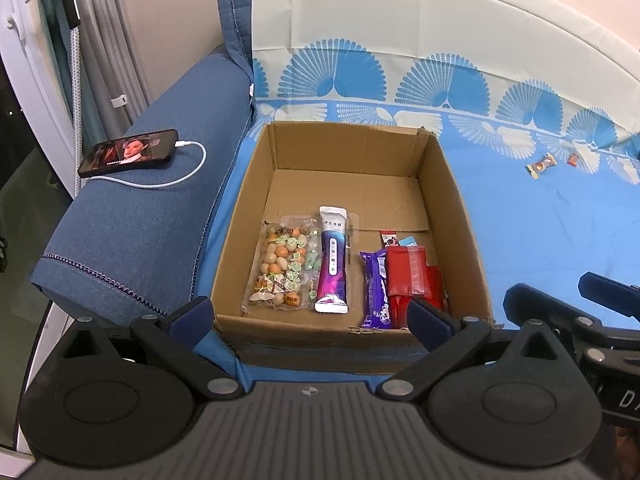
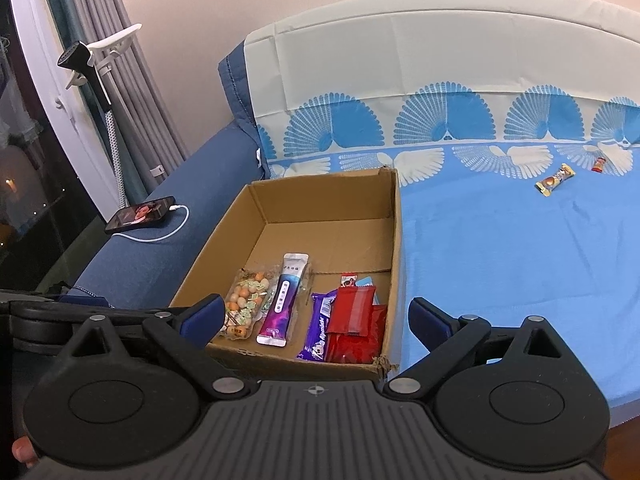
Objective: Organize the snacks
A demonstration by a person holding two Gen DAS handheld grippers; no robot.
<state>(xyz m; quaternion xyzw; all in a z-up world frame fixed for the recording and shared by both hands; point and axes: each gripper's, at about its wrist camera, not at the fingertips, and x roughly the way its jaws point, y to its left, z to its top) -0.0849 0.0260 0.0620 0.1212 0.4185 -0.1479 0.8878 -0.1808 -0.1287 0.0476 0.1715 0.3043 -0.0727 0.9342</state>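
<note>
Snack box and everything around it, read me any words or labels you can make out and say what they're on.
"Alpenliebe", on the purple wrapper, only roughly legible.
"DA", cut off, on the right gripper's body at the left view's edge.
White and purple pouch: Chinese characters, too small to read.
Bag of nuts, red packets, loose candies: print too blurred.

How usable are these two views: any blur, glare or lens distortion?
Left wrist: sharp, evenly lit; fisheye curves the sofa back; cardboard box casts a soft interior shadow. Right wrist: equally sharp; dark vignette at the corners; the two candies are small but legible; mild glare on the red packets.
</note>
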